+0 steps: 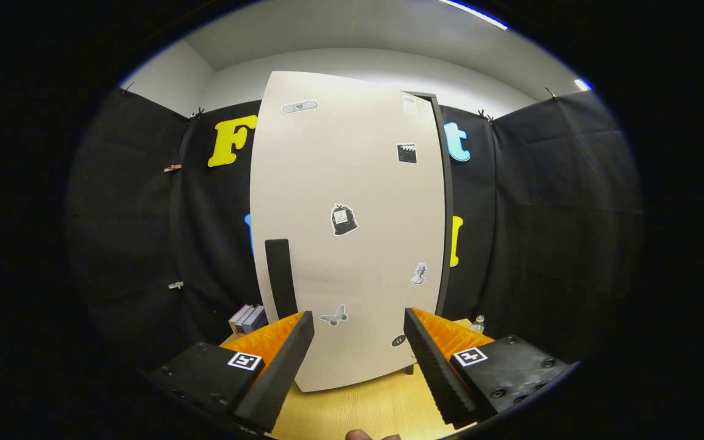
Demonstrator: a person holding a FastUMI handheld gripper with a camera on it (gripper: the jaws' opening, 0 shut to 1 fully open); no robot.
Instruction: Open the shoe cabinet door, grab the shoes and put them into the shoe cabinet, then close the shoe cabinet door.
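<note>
A tall white shoe cabinet (352, 201) stands on the wooden table (367, 409) straight ahead of me, its door dotted with small stickers. A black vertical handle (281, 278) sits low on the door's left side, just beyond my left finger (278, 366). The door looks shut; a dark frame edge (447, 201) runs down its right side. My gripper (358, 324) is open, with nothing between the two fingers, and the right finger (434, 366) is level with the left. The fingers are a short way from the door, not touching it.
A few books (248, 319) lie on the table left of the cabinet. A small clear bottle (479, 322) stands to its right. A fingertip (359, 435) of a person shows at the table's near edge. Black cloth walls close the booth on all sides.
</note>
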